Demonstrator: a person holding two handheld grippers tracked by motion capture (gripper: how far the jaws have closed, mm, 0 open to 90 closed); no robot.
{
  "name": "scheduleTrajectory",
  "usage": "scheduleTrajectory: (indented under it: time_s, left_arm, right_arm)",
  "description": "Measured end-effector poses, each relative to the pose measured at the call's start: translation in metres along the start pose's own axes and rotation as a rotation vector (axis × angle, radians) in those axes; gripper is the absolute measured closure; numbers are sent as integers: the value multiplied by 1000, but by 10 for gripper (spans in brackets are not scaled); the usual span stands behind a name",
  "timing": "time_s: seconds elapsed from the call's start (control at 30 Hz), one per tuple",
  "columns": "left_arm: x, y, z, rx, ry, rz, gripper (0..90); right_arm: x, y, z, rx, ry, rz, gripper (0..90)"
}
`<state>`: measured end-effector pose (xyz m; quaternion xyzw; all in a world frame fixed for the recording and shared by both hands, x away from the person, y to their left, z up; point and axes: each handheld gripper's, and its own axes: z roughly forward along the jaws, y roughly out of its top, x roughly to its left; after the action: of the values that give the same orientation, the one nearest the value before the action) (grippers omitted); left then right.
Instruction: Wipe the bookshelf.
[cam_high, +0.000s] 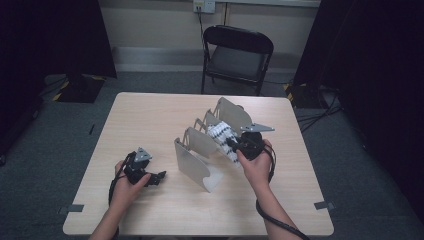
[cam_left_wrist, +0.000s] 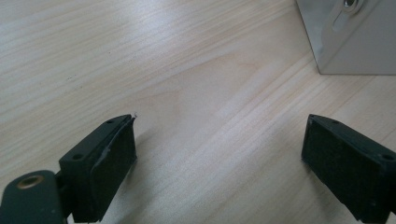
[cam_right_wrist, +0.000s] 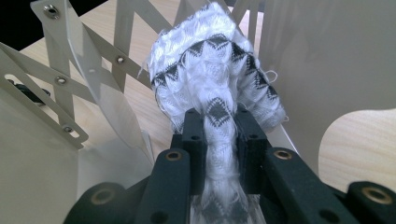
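A white knitted cloth (cam_right_wrist: 210, 79) with a black zigzag pattern is pinched between the jaws of my right gripper (cam_right_wrist: 219, 123), which is shut on it. In the high view that cloth (cam_high: 220, 136) hangs among the plates of a grey metal folding rack (cam_high: 192, 165) in the middle of the table, with my right gripper (cam_high: 233, 146) just to its right. My left gripper (cam_high: 159, 176) rests low on the wooden table (cam_high: 150, 115), left of the rack. Its jaws stand wide apart (cam_left_wrist: 219, 154) with only bare wood between them, and the rack's corner (cam_left_wrist: 355, 42) shows at the upper right.
A black folding chair (cam_high: 237, 55) stands beyond the table's far edge. Dark curtains hang at both sides, and cables lie on the grey floor (cam_high: 320, 117) at the right. Tape marks sit near the table's front corners (cam_high: 324, 205).
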<state>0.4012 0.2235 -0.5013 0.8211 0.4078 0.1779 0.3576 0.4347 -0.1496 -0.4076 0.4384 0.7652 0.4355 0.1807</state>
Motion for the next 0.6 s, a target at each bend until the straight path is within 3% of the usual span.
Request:
scheduleTrajectory:
  time_s: [0.6]
  left_arm:
    - [0, 0, 0, 0, 0, 0, 97]
  right_arm:
    - [6, -25, 17, 83, 0, -36, 775]
